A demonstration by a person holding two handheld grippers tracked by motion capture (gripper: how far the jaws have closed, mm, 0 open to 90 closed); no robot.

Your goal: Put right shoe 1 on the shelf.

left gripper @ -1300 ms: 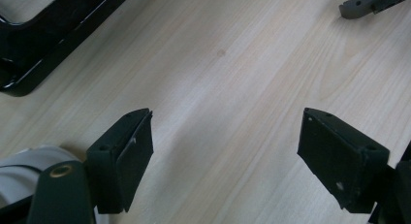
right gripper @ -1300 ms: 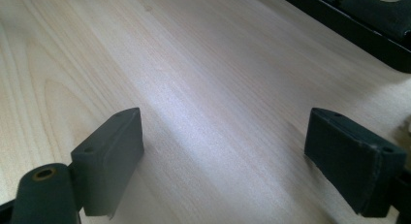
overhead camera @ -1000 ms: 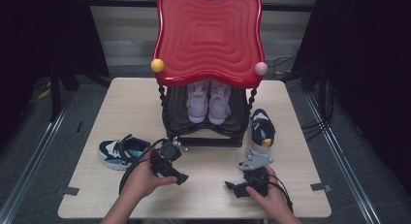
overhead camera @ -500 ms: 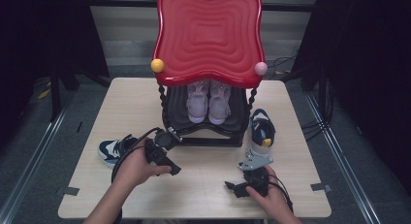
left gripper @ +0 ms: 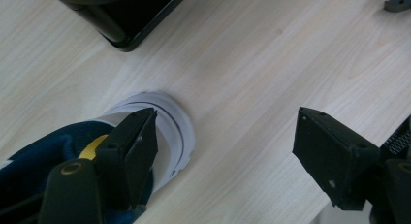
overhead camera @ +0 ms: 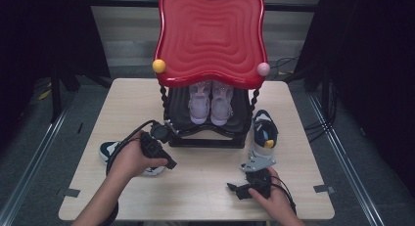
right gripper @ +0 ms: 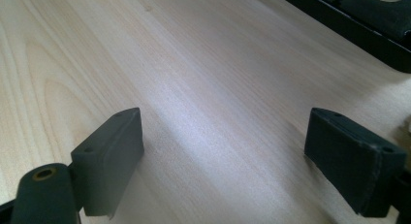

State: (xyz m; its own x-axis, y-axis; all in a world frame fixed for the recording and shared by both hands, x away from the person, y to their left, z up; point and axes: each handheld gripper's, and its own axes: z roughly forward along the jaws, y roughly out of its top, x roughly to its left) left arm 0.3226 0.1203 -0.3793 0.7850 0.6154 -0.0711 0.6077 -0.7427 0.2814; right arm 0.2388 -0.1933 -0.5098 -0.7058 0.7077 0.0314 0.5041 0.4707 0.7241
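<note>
we hold the left gripper (left gripper: 223, 151) above the navy and white sneaker (left gripper: 145, 136) lying at the table's (overhead camera: 205, 187) left edge, jaws apart with nothing pinched, likely lining up a grasp on its toe. the right gripper (right gripper: 232, 161) rests low over bare wood, jaws wide and empty, by the second sneaker (overhead camera: 264, 133) standing beside the black shoe rack (overhead camera: 208, 138).

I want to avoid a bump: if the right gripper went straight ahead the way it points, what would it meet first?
Bare table first, then probably the black base of the shoe rack. The right gripper is open with nothing between its jaws; depth is hard to judge.
</note>
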